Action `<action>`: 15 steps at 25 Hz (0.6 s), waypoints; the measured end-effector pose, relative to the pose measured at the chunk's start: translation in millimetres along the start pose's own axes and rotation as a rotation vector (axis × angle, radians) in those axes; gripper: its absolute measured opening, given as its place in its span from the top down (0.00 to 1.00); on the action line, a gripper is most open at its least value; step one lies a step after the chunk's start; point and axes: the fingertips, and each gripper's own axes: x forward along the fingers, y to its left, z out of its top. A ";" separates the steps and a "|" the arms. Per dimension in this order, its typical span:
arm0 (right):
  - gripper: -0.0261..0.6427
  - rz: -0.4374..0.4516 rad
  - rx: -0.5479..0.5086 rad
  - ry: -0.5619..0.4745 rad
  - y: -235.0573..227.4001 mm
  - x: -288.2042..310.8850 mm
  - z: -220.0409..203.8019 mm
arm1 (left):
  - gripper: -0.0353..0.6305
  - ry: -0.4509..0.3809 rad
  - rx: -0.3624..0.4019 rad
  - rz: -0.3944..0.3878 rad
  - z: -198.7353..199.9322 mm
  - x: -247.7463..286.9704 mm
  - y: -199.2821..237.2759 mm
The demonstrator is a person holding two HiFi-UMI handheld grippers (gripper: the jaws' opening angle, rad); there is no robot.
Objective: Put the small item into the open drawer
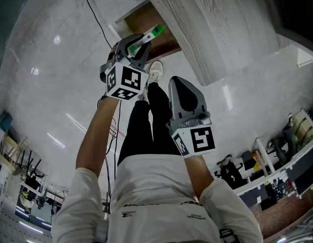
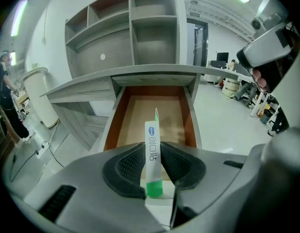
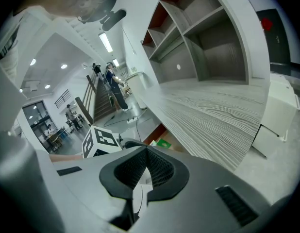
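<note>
The small item is a white tube with a green cap [image 2: 152, 152], pinched upright between the jaws of my left gripper [image 2: 152, 164], which is shut on it. In the head view the tube [image 1: 155, 32] sticks out of the left gripper [image 1: 141, 44] over the near edge of the open drawer [image 1: 141, 20]. The drawer's brown inside [image 2: 155, 108] lies straight ahead and looks bare. My right gripper [image 1: 175, 81] hangs lower and to the right, away from the drawer. Its jaws [image 3: 146, 166] are shut with nothing between them.
A grey wood-grain cabinet with open shelves [image 2: 130, 28] stands above the drawer, and its slab top [image 3: 213, 110] juts out at the right. A black cable [image 1: 95, 19] runs across the pale floor. The person's legs and white shoe [image 1: 155, 71] are below. Desks with gear [image 1: 268, 161] stand far right.
</note>
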 end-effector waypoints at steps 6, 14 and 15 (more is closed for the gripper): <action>0.92 -0.011 0.001 0.002 -4.5 1.0 2.1 | 0.79 0.006 -0.005 0.005 0.5 2.9 4.4; 0.92 -0.007 0.000 0.003 -3.5 2.2 1.6 | 0.77 0.005 -0.012 0.014 2.3 2.3 7.7; 0.92 -0.006 0.000 0.001 -3.1 2.1 1.8 | 0.77 0.005 -0.012 0.017 2.8 1.5 7.9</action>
